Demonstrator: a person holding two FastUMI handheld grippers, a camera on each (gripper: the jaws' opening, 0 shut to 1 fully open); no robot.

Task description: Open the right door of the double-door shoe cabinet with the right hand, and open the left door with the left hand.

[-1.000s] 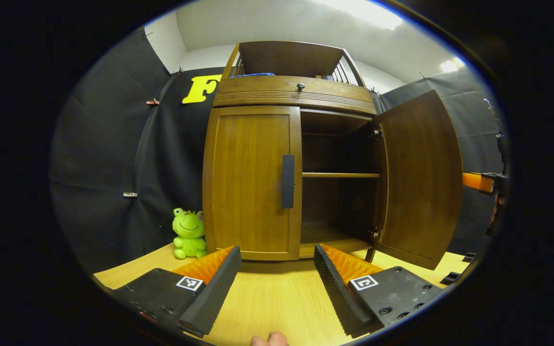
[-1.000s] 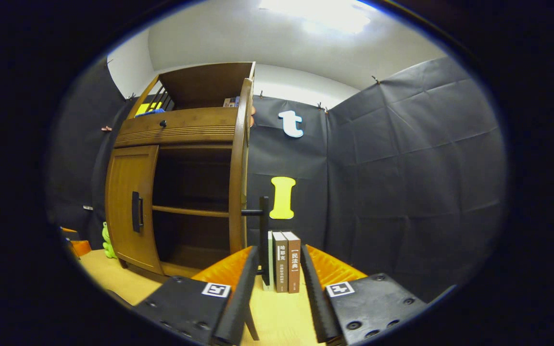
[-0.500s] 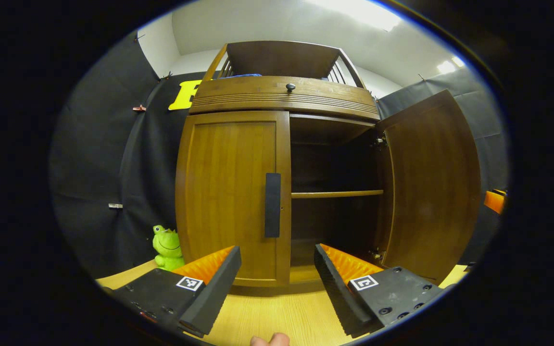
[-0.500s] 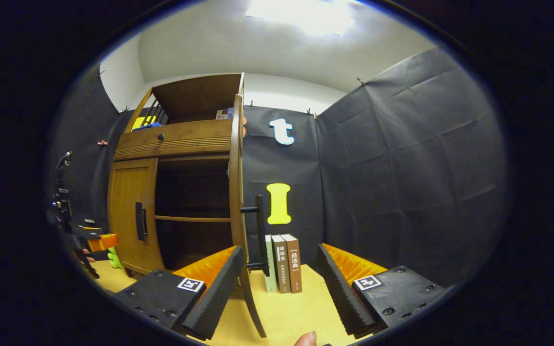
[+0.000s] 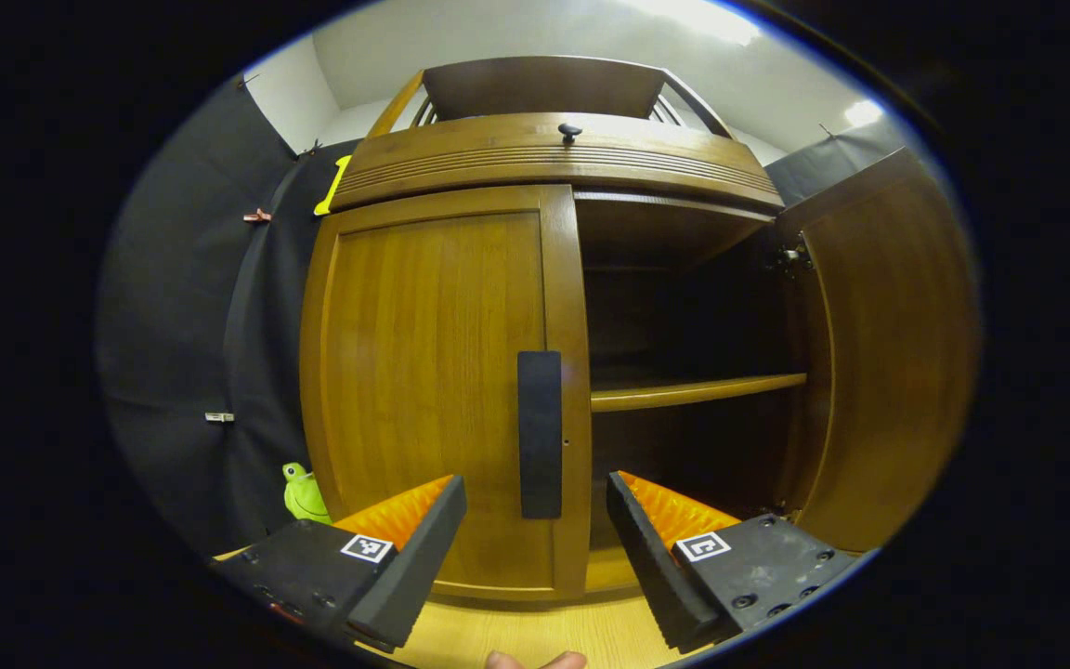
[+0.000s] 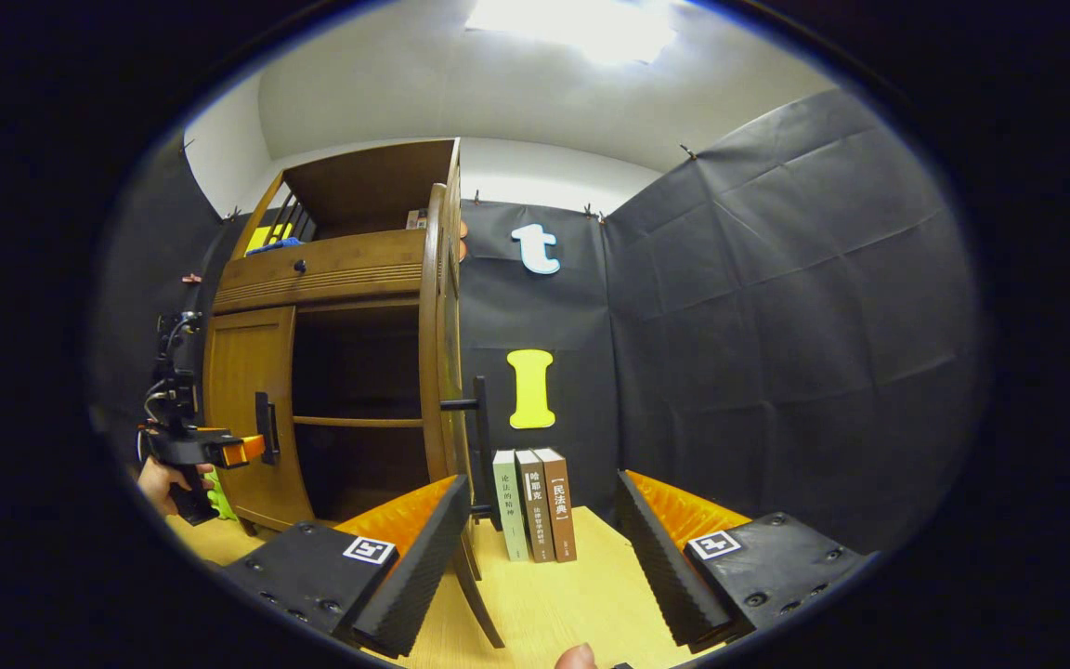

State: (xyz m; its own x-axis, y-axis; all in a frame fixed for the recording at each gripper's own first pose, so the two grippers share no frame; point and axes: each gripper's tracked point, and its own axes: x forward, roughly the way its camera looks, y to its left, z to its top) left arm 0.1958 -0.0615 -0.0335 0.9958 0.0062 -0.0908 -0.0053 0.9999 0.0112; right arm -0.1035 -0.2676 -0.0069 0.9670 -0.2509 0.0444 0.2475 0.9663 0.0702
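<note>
The wooden shoe cabinet point(image 5: 544, 167) stands close in front in the left gripper view. Its left door point(image 5: 433, 372) is closed, with a black vertical handle point(image 5: 540, 432) on its right edge. My left gripper point(image 5: 535, 548) is open, and the handle appears just beyond the gap between its fingers. The right door point(image 5: 888, 353) stands swung wide open. In the right gripper view that door point(image 6: 437, 353) is seen edge-on, its handle point(image 6: 479, 446) above my left fingertip. My right gripper point(image 6: 540, 548) is open and holds nothing. The left gripper point(image 6: 247, 450) hovers by the left door.
Inside the cabinet a shelf point(image 5: 693, 390) crosses the dark open half. A green frog toy point(image 5: 303, 492) sits on the floor left of the cabinet. Three books point(image 6: 535, 502) stand upright against the black wall right of the open door. A hand point(image 6: 159, 483) holds the left gripper.
The left gripper has moved in toward the left door's handle. The right gripper has opened wider, let go of the right door's handle and drifted right of it.
</note>
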